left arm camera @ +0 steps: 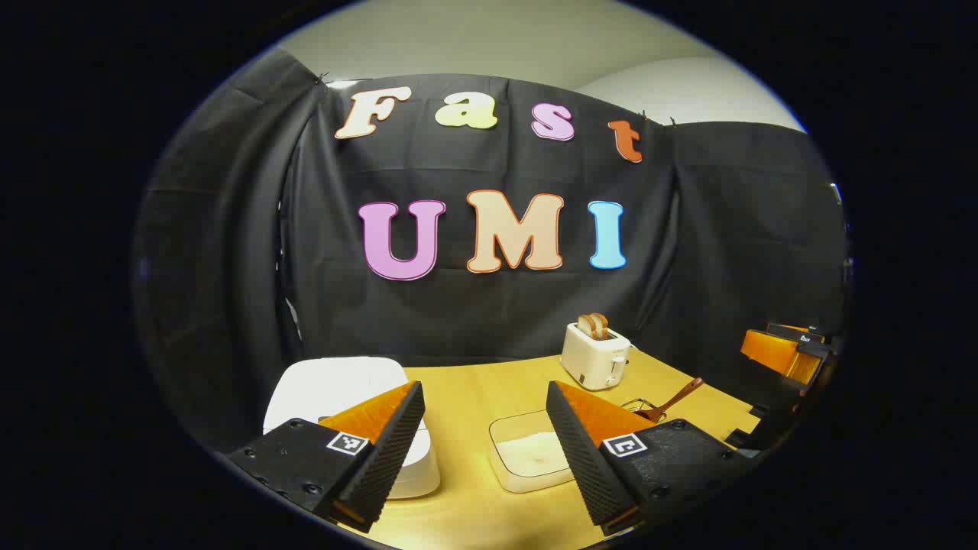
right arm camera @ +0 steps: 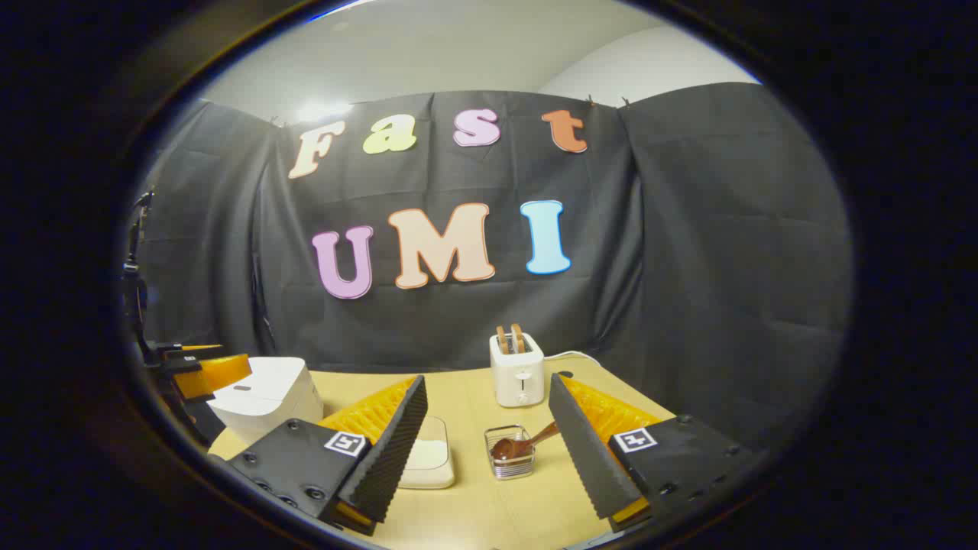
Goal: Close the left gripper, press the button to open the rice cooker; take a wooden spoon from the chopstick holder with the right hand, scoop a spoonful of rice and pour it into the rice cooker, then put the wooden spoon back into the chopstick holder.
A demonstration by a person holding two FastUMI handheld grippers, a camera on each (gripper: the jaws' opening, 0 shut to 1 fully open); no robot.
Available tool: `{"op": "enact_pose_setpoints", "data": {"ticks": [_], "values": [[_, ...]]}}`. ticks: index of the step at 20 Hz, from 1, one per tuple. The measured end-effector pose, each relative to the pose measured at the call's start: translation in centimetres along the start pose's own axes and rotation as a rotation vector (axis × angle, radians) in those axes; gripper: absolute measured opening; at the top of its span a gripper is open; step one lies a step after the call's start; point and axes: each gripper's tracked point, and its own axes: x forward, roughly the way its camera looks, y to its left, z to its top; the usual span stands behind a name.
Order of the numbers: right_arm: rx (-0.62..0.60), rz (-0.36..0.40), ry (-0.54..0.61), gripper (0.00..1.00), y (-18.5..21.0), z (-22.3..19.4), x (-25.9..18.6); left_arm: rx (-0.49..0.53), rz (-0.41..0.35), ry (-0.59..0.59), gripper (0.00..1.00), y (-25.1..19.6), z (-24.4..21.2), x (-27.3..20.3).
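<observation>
On the yellow table [left arm camera: 474, 389] in the left gripper view, the left gripper [left arm camera: 485, 458] hangs above the near edge with its jaws spread wide and nothing between them; neither finger touches anything. Behind its left finger stands the white rice cooker [left arm camera: 336, 389], lid down, partly hidden by that finger. Between the two fingers, farther back on the table, lies a shallow clear dish of rice [left arm camera: 527, 451], its right side covered by the right finger. A white toaster [left arm camera: 594, 355] with two slices of bread sticking up stands near the back of the table. To the right of the dish, the wooden spoon [left arm camera: 676, 401] leans out of the wire chopstick holder [left arm camera: 642, 405], handle pointing up and to the right. At the far right edge the other gripper [left arm camera: 783, 351] shows in part; how its fingers stand cannot be told from here. In the right gripper view, the right gripper [right arm camera: 489, 451] also hangs over the table [right arm camera: 474, 389] with its jaws wide apart, holding nothing and touching nothing. Between its fingers stands the chopstick holder [right arm camera: 510, 452] with the wooden spoon [right arm camera: 519, 444] in it, bowl down and handle tilted to the right. Just left of the holder is the dish of rice [right arm camera: 429, 458], partly behind the left finger. The toaster [right arm camera: 518, 374] stands behind them. The rice cooker [right arm camera: 263, 397] sits at the left, lid closed, with the left gripper [right arm camera: 200, 376] just beside it at the edge of the view.
</observation>
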Motion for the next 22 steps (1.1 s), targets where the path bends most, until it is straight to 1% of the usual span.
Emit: {"op": "enact_pose_setpoints", "data": {"ticks": [4,8,14,16,19,22], "values": [[-0.018,0.019,0.006,1.00,-0.5,0.5,-0.7,-0.014,0.031,0.005,0.95,-0.1,-0.2,-0.4],[-0.029,0.032,-0.004,1.00,-0.7,1.1,-0.9,-0.027,0.037,-0.006,0.95,-0.6,0.0,-0.8],[-0.026,0.018,-0.013,1.00,-1.1,1.2,-1.4,-0.001,0.015,-0.005,0.95,-0.8,-0.3,-0.4],[-0.044,0.009,-0.012,1.00,-1.3,1.2,-1.4,0.004,0.014,-0.004,0.95,-0.7,-0.6,-0.1],[-0.056,0.010,-0.006,1.00,-1.4,1.0,-1.8,0.006,0.035,0.016,0.95,-0.2,-1.6,0.2],[-0.048,0.004,0.000,1.00,-2.0,0.8,-1.4,-0.016,0.057,0.023,0.95,0.3,-2.3,0.2]]}}
